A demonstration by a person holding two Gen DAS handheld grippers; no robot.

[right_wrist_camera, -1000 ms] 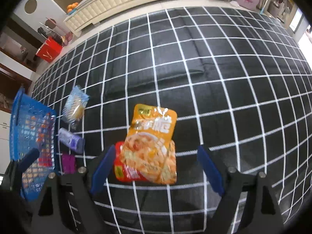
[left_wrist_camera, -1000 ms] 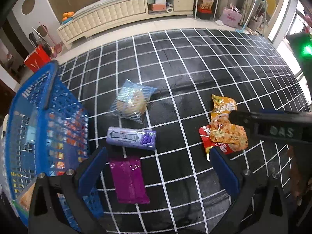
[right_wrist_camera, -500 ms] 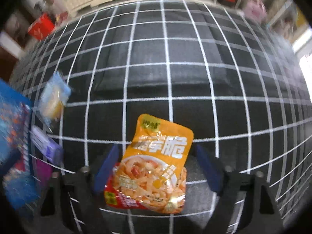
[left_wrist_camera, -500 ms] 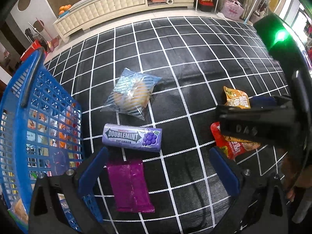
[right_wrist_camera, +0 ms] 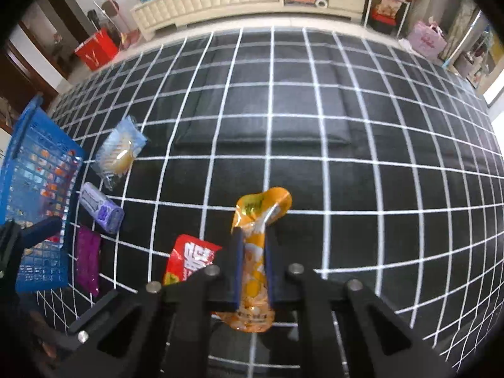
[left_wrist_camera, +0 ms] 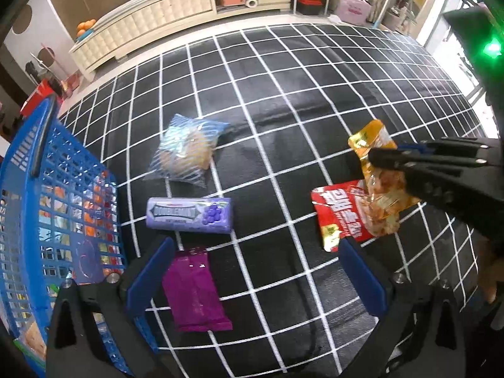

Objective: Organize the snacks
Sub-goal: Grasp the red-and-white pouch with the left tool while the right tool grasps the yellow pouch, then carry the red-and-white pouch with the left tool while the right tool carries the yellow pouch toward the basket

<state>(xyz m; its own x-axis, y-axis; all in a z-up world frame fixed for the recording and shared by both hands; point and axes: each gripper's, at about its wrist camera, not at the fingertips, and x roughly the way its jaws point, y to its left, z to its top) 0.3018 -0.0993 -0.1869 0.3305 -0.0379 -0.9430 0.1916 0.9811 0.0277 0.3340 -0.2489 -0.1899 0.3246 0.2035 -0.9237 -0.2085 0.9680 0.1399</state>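
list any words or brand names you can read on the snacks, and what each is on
"DOUBLEMINT", faint here: purple gum box.
Large white characters, not clearly readable: red packet.
Green label, too small to read: orange packet.
No text visible: magenta wrapper, striped clear bag.

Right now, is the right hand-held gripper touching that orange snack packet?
Touching. The right wrist view shows the right hand-held gripper with both fingers pressed against the crumpled orange snack packet.

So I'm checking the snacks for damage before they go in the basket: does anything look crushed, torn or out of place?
Only the orange snack bag stands out: the right tool has just closed on its middle, so it is pinched narrow and creased, its top curled over. No tear or spill shows. The red packet and the other snacks lie flat on the mat.
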